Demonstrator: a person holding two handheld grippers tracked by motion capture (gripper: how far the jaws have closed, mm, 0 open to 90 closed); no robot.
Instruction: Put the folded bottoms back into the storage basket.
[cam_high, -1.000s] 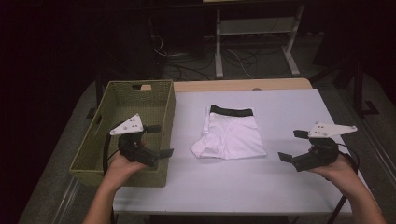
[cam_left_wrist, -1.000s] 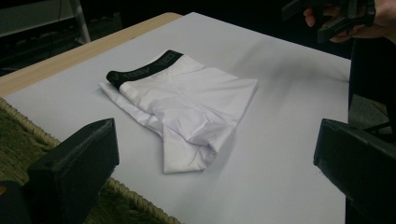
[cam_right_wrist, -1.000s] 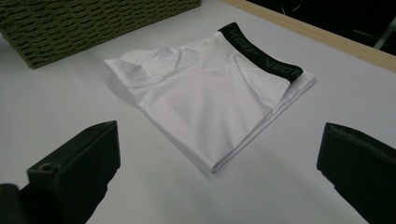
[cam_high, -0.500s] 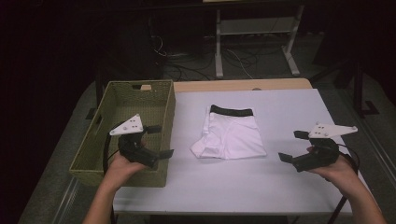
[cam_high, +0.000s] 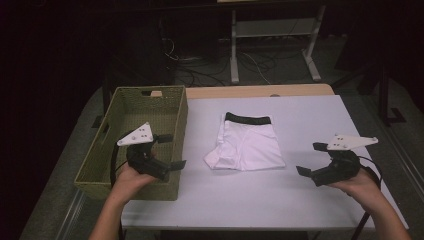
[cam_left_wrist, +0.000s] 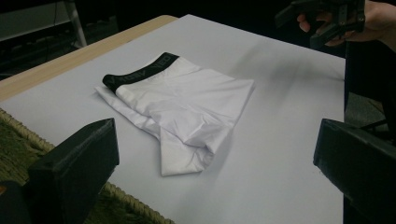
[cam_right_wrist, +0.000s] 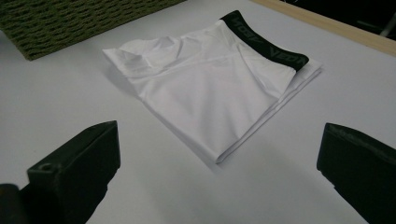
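Flanking folded shorts (cam_high: 247, 145), tongs agape.

Basket (cam_high: 131, 112) left of shorts (cam_high: 247, 142), on table (cam_high: 310, 120)

The only lettering sits on the black elastic waistband (cam_right_wrist: 270, 41) of the folded white boxer briefs (cam_right_wrist: 210, 88): dark tone-on-tone capitals, seen upside down in the right gripper view and slanted in the left gripper view (cam_left_wrist: 140, 74), too faint and low in contrast to read with any certainty.
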